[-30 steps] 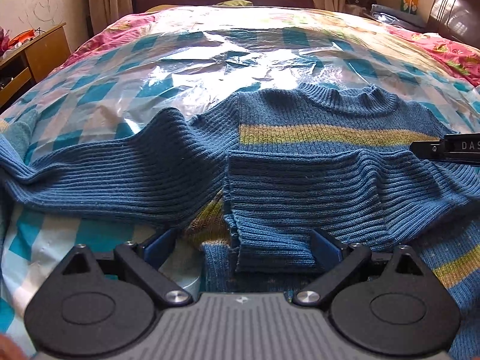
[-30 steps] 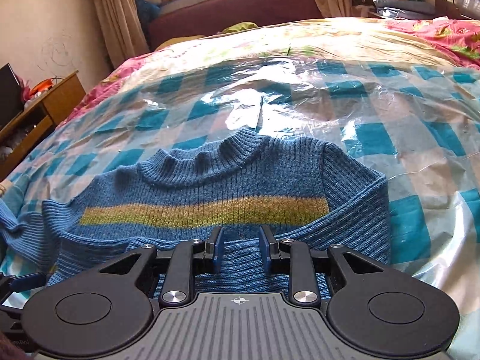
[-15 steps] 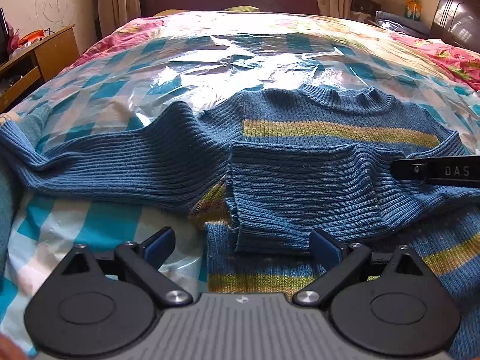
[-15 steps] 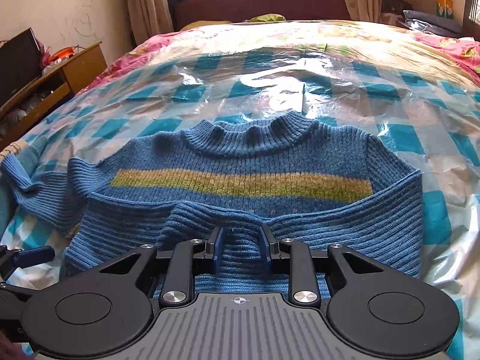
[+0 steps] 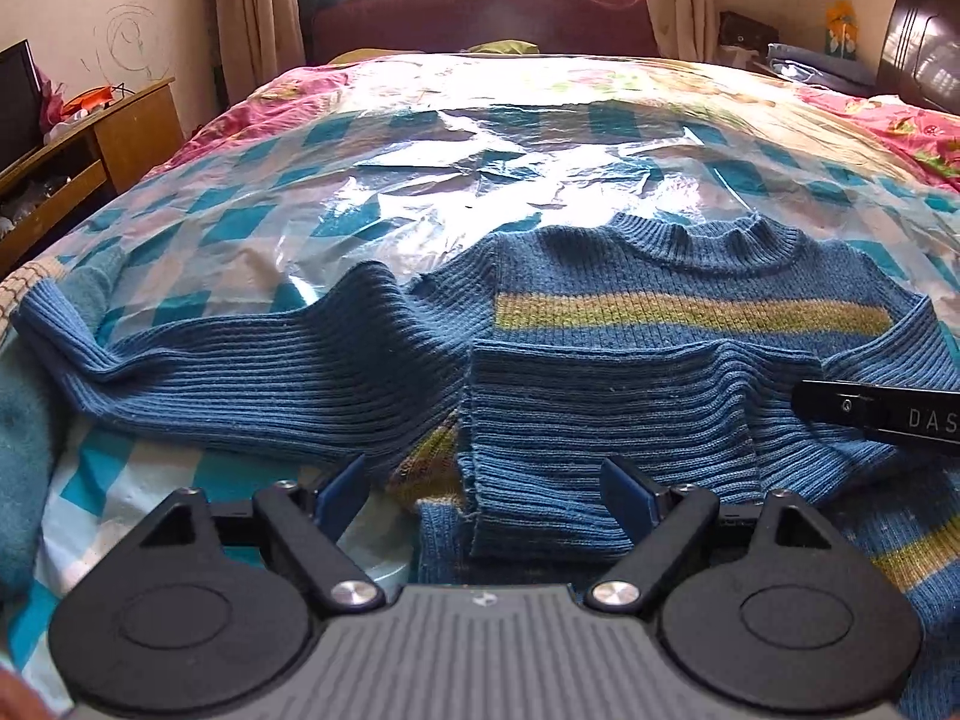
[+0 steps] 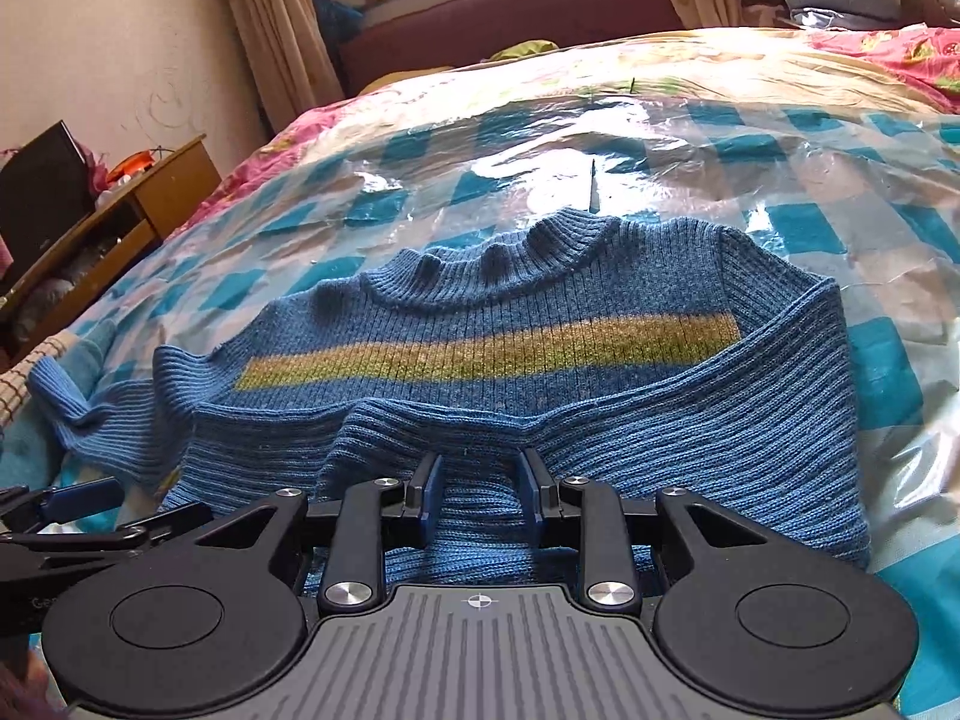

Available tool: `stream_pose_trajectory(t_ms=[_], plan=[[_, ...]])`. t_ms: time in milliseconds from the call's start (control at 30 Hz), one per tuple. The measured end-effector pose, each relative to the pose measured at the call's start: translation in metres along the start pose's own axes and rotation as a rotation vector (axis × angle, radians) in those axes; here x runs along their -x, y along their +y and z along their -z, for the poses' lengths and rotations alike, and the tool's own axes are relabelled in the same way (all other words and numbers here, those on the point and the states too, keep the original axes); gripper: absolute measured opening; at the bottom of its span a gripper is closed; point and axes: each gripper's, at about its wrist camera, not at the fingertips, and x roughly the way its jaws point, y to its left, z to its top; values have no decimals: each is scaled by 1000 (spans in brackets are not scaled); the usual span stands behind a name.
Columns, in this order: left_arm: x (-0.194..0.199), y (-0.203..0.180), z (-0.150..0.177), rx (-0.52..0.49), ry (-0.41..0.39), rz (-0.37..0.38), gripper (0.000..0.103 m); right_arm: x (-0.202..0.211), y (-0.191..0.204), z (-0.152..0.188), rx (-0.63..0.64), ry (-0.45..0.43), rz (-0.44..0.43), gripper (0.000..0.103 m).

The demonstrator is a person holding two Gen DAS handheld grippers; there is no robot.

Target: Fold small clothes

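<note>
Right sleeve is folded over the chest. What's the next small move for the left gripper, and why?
Probably swing the left gripper out to the left sleeve and take its cuff. That sleeve lies spread out flat to the side across the plastic sheet, while the right sleeve is folded across the blue sweater. The left fingers stand wide open, holding nothing.

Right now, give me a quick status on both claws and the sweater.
Left claw open, over the sweater's hem. Right claw shut on the folded sleeve. Blue sweater flat on the plastic sheet, other sleeve unfolded. Nothing in the way.
</note>
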Motion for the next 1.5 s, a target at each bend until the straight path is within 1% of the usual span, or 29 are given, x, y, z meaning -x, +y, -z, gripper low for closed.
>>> stream_pose_trajectory(t_ms=[67,100,267,333,467,533,633,667,733,767,833,900,933,1033,1133,1233,1333,1400,1500], plan=[[-4,-6,1,12,21,14,89,1,-3,2,-10,-7,-9,28],[-4,-9,1,10,20,12,89,2,-4,2,-16,-10,-14,28],[13,-21,-1,-52,-82,-32,89,2,-12,6,-43,-23,-50,28],[14,-25,-2,-71,-92,-27,89,1,-15,7,-55,-23,-62,28],[5,-39,2,-91,-55,7,89,0,-18,7,-57,-24,-80,28],[-1,-44,6,-84,-27,30,89,0,-20,7,-63,-23,-90,28],[-10,-44,12,-71,-2,36,90,-1,-23,7,-74,-19,-102,28],[-12,-42,14,-57,2,44,92,-1,-24,7,-78,-17,-104,28],[-15,-36,15,-18,19,41,102,-2,-25,7,-80,-16,-107,28],[-18,-31,16,14,43,38,103,-2,-25,7,-80,-17,-107,28],[-22,-20,19,84,60,77,103,-2,-24,8,-79,-16,-105,28],[-21,-21,22,63,41,82,103,-3,-24,8,-77,-17,-104,28],[-19,-24,26,51,19,74,103,-3,-24,8,-75,-17,-103,28],[-16,-26,33,50,-24,61,103,-3,-23,9,-64,-20,-99,28],[-16,-25,34,57,-30,64,103,-3,-22,10,-63,-22,-99,28],[-14,-23,29,49,-12,67,103,-3,-22,10,-56,-25,-95,28],[-2,-17,23,48,-10,79,103,2,-16,8,-33,-24,-80,28],[13,-8,21,51,-44,76,102,9,-10,5,-16,-28,-76,30],[37,19,16,75,-113,28,102,21,7,-2,12,-52,-111,30]])
